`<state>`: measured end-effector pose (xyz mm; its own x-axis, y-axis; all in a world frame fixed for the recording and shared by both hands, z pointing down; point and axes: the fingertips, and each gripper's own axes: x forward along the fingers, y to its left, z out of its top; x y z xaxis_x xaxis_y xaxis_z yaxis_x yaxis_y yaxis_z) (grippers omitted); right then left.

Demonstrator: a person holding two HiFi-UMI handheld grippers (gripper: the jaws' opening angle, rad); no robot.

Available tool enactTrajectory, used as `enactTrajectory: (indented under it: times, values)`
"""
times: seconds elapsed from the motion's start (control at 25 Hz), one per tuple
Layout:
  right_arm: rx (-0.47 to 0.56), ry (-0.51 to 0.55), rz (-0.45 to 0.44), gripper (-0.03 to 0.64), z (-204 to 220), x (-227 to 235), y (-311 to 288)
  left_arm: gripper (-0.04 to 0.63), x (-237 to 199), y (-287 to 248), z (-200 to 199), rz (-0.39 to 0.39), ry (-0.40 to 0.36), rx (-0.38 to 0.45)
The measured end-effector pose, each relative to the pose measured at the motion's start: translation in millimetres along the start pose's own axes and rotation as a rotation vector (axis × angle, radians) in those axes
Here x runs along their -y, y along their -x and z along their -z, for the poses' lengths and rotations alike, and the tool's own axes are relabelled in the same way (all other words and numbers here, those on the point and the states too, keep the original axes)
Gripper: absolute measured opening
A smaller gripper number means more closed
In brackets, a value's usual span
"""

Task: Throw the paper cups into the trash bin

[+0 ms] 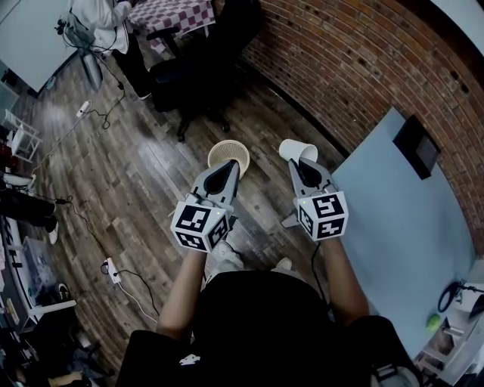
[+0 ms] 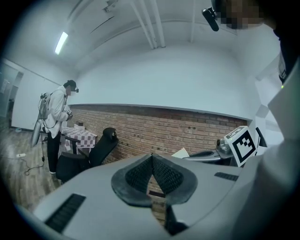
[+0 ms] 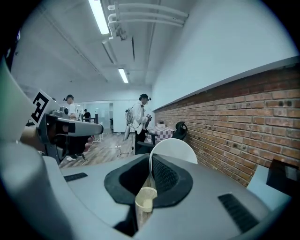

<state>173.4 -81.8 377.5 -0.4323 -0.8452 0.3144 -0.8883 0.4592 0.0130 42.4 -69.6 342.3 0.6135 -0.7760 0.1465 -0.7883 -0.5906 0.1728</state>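
In the head view a white paper cup (image 1: 297, 150) hangs in the air, and my right gripper (image 1: 303, 162) is shut on its rim. The right gripper view shows the same cup (image 3: 174, 149) pinched between the pads, its mouth turned to the right. A cream woven trash bin (image 1: 228, 153) stands on the wood floor just left of the cup, and it shows small under the right jaws as the bin (image 3: 145, 199). My left gripper (image 1: 227, 171) hovers over the bin's near rim, shut, with nothing in it; its pads (image 2: 140, 174) meet at the tip.
A black office chair (image 1: 189, 83) stands beyond the bin, and a person (image 1: 102, 19) is next to a checkered table (image 1: 181, 13). A light blue table (image 1: 393, 227) and the brick wall (image 1: 355, 68) lie to the right. Cables and a power strip (image 1: 112, 270) lie on the floor at left.
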Motion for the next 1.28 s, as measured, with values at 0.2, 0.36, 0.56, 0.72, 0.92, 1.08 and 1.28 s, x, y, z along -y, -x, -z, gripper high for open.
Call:
enactTrajectory:
  times: [0.2,0.36,0.56,0.72,0.92,1.08,1.28]
  values:
    - [0.033,0.018,0.033,0.02,-20.3,-16.4,-32.4,0.009,-45.6,7.4,-5.0,-0.019,-0.015,0.005]
    - [0.046,0.013,0.045,0.02,-37.6,-39.1,-59.4,0.009,-86.9,21.5,-9.1,-0.027,-0.003,0.006]
    - [0.051,0.024,0.058,0.02,-54.7,-66.6,-88.7,0.008,-134.6,36.2,-13.0,-0.031,0.007,0.008]
    - [0.053,0.03,0.06,0.02,-61.3,-85.0,-105.9,0.009,-162.1,46.7,-12.6,-0.031,0.014,0.011]
    - [0.056,0.027,0.063,0.02,-66.9,-103.4,-125.4,0.008,-192.6,58.8,-9.1,-0.039,0.02,0.009]
    - [0.044,0.029,0.057,0.02,-66.7,-114.1,-138.0,0.009,-209.8,63.8,-5.9,-0.046,0.033,0.006]
    - [0.048,0.022,0.049,0.02,-69.7,-119.4,-149.7,0.009,-220.4,64.8,-6.8,-0.047,0.039,0.009]
